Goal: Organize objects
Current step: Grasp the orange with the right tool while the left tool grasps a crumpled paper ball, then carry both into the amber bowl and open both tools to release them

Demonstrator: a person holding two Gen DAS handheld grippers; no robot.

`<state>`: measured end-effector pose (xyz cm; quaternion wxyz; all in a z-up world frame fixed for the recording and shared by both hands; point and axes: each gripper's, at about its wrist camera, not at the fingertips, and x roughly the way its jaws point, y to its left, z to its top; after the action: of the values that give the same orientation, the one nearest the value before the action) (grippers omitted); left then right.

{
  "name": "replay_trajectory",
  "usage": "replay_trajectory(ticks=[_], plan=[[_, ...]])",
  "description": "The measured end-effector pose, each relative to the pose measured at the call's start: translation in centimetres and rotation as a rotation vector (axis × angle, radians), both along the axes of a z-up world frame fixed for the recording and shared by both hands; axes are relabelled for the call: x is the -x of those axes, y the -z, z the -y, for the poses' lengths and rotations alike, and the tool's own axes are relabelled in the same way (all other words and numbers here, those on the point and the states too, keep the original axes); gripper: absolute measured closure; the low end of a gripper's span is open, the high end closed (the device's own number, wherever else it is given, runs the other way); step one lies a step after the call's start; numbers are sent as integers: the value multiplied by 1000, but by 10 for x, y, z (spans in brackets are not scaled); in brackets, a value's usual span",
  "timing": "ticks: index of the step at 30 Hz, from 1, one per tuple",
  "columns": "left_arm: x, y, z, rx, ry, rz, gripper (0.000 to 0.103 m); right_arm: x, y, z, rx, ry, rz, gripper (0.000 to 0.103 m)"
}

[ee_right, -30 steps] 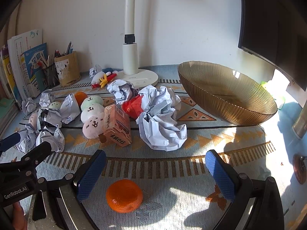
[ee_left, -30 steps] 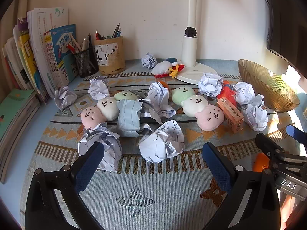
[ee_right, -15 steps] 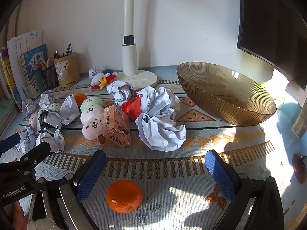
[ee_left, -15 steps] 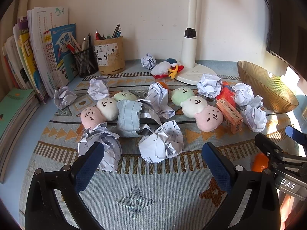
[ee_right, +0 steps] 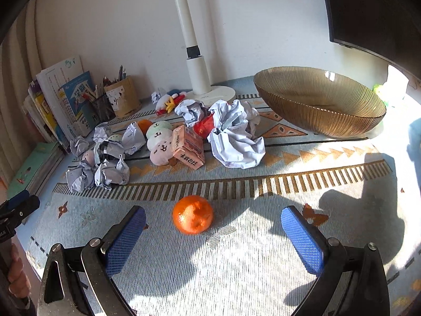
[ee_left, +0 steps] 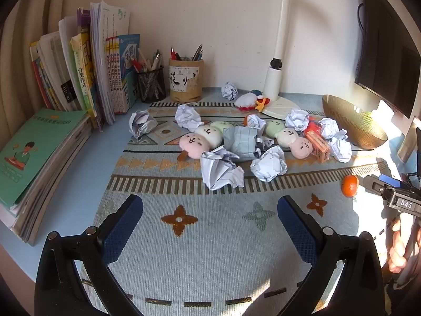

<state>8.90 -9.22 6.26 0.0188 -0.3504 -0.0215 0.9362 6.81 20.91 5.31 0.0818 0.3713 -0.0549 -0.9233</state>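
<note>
The orange (ee_right: 193, 218) lies on the mat (ee_right: 263, 250), alone on the near, patterned field and apart from the clutter behind it. In the right wrist view it sits just ahead of the right gripper (ee_right: 213, 239), nearer the left blue pad (ee_right: 126, 239) than the right one. The jaws stand wide apart; neither pad touches the orange, and the gripper holds nothing.

The left gripper (ee_left: 210, 226) is likewise spread wide over bare mat (ee_left: 210, 263) and holds nothing. Its pads (ee_left: 123, 226) touch no object. In the left wrist view the orange (ee_left: 350, 185) appears far to the right, beside the tip of the right gripper (ee_left: 389, 187), with a hand (ee_left: 397, 247) gripping the tool below.

Behind the orange, past a striped band in the mat, lies the clutter: crumpled paper balls (ee_right: 236, 142), a small pink carton (ee_right: 188, 147), rounded plush toys (ee_right: 160, 142) in green, cream and pink, and a second orange (ee_right: 144, 125) partly hidden among them.

To the right of the clutter stands a ribbed amber bowl (ee_right: 319, 117), tilted slightly. A white lamp (ee_right: 196, 71) stands at the back wall. Pen cups (ee_left: 185, 81) and upright books (ee_left: 86, 71) occupy the back left corner.
</note>
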Motion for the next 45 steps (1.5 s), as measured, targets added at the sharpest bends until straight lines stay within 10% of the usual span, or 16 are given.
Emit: replay_trajectory(ticks=[14,18,21,29,36,45], plan=[[92,39,-13,-55,5,200,2,12,15,19,-28,-62,102,22],[104,48,-20,-56,11,228,22,24,15,19,-12,-64,118,28],[105,50,-19,-66,5,240,56,35,23,23,-41,-70,161,66],[74,-3,-27,-29,19,103,57,28,-14,-7,1,-54,76,67],[114,-88,-161,-81,332,-47,57,61,-82,-109,5,189,-43,66],[196,-63,-326,-131,548,45,56,113,-68,-189,53,292,69,66]])
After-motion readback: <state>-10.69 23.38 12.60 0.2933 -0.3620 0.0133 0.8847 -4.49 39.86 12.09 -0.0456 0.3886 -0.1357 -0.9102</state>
